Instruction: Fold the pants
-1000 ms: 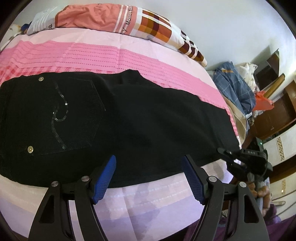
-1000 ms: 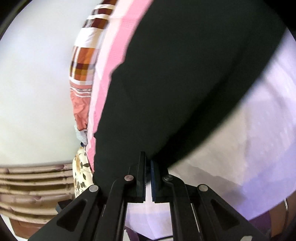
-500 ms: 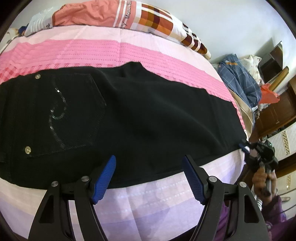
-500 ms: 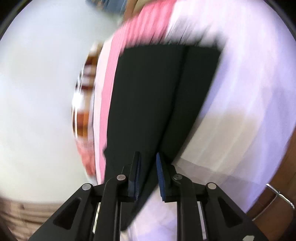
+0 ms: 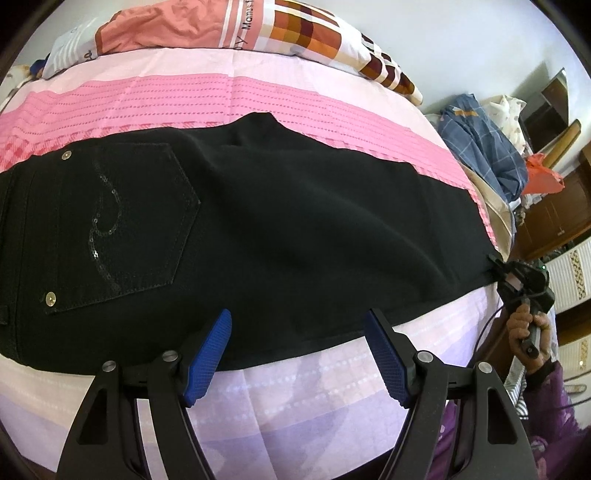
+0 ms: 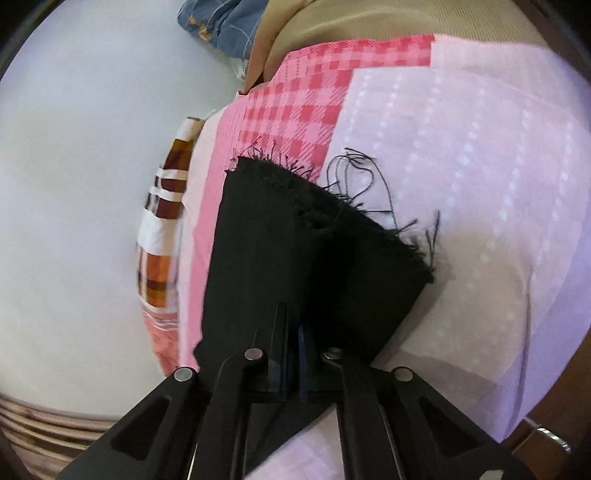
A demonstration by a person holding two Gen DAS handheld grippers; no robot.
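Note:
Black pants (image 5: 295, 229) lie folded lengthwise across the pink bed, with the waist and a sequinned back pocket (image 5: 110, 221) at the left and the legs running right. My left gripper (image 5: 297, 317) hovers open over the pants' near edge with nothing between its blue pads. My right gripper (image 5: 496, 264), held by a hand (image 5: 524, 325), sits at the leg ends on the far right. In the right wrist view the right gripper (image 6: 291, 314) is shut on the black fabric (image 6: 277, 240) just short of the frayed hem (image 6: 332, 199), whose loose threads trail on the sheet.
The pink and lilac bedsheet (image 5: 258, 96) stretches under the pants. A plaid orange quilt (image 5: 295, 29) lies along the far side by the wall. Past the bed's right end are a heap of blue clothes (image 5: 480, 147) and wooden furniture (image 5: 554, 214).
The right gripper slid along the leg to the hem end, opened slightly on the way and shut on the fabric there. The left gripper stayed open over the near edge.

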